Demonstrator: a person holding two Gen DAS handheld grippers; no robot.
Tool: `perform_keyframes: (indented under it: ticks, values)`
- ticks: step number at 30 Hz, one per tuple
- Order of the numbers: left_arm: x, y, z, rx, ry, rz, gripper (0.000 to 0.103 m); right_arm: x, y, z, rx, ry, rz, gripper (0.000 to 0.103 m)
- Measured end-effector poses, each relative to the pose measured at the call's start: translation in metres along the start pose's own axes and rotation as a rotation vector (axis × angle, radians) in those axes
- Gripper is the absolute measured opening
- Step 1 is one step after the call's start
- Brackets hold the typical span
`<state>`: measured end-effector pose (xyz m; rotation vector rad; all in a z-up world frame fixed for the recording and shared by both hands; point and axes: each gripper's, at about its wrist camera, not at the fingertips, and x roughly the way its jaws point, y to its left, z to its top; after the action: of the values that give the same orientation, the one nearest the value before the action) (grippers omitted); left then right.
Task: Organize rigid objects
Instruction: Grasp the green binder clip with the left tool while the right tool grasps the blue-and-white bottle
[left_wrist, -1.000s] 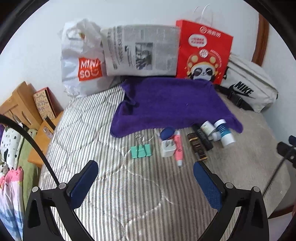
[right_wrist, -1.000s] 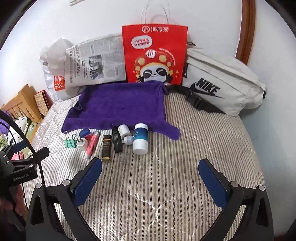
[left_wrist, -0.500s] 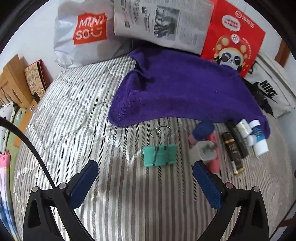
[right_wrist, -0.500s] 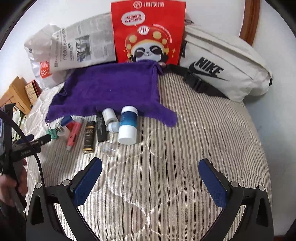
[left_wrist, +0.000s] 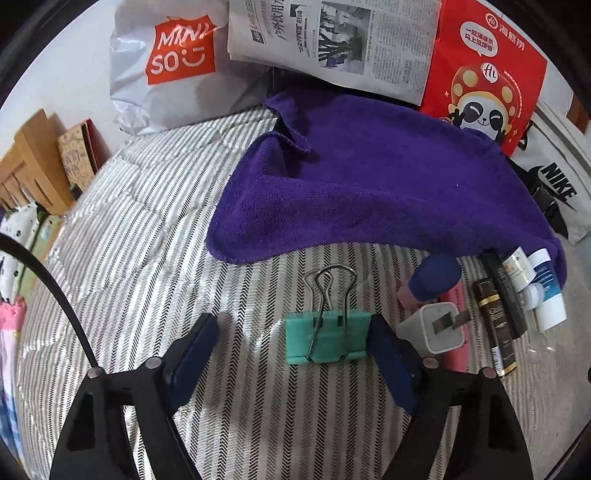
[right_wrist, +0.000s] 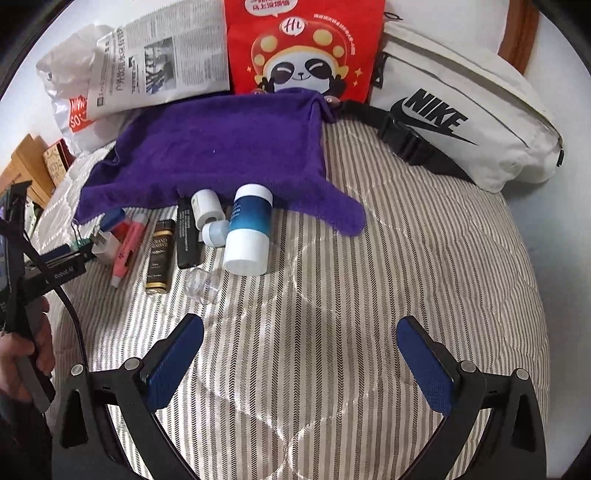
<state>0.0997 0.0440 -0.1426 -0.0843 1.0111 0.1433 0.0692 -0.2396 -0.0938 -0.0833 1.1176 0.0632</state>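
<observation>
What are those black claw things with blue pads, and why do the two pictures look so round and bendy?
They are grabbing tools, one in each of a person's hands. Each tool carries a wide-angle camera looking along its two fingers, which bends the picture. One picture comes from the left gripper, the other from the right gripper. Both look at a striped bed cover with a purple towel and small things beside it: a green binder clip, a white charger plug, a pink marker and a blue-and-white bottle. The left fingers are open around the clip, one blue pad right beside it, not squeezing yet. The right one is open, holding nothing.
</observation>
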Motion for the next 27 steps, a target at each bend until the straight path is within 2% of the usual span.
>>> perform_keyframes:
  ticks: [2,4,6,8,12,14,21,26,27]
  values:
    - [-0.003,-0.002,-0.003,0.012,-0.022,-0.008,0.07,0.004,0.001,0.001,-0.001,0.005,0.002,0.102]
    - [-0.005,-0.001,-0.004,0.016,-0.034,-0.011,0.058,0.006,0.002,0.003,0.001,0.004,0.007,0.102]
    - [-0.007,0.0,-0.005,0.018,-0.041,-0.011,0.054,0.008,0.004,0.005,-0.001,0.004,0.021,0.102]
    - [-0.008,0.002,-0.003,0.014,-0.045,-0.012,0.041,0.01,0.005,0.009,-0.001,-0.007,0.029,0.102]
    - [-0.008,0.009,-0.001,-0.01,-0.049,-0.028,0.039,0.018,0.007,0.022,0.01,-0.027,0.048,0.102]
    - [-0.007,0.005,-0.001,0.013,-0.051,-0.014,0.039,0.025,0.007,0.031,0.014,-0.037,0.05,0.1]
    - [-0.008,0.004,-0.004,0.023,-0.062,-0.007,0.039,0.053,0.007,0.052,0.02,-0.015,0.068,0.081]
    - [-0.009,0.003,-0.005,0.026,-0.069,-0.003,0.04,0.069,0.013,0.058,0.006,0.003,0.104,0.079]
    - [-0.009,0.004,-0.005,0.025,-0.07,-0.003,0.04,0.072,0.015,0.059,0.0,0.002,0.105,0.075]
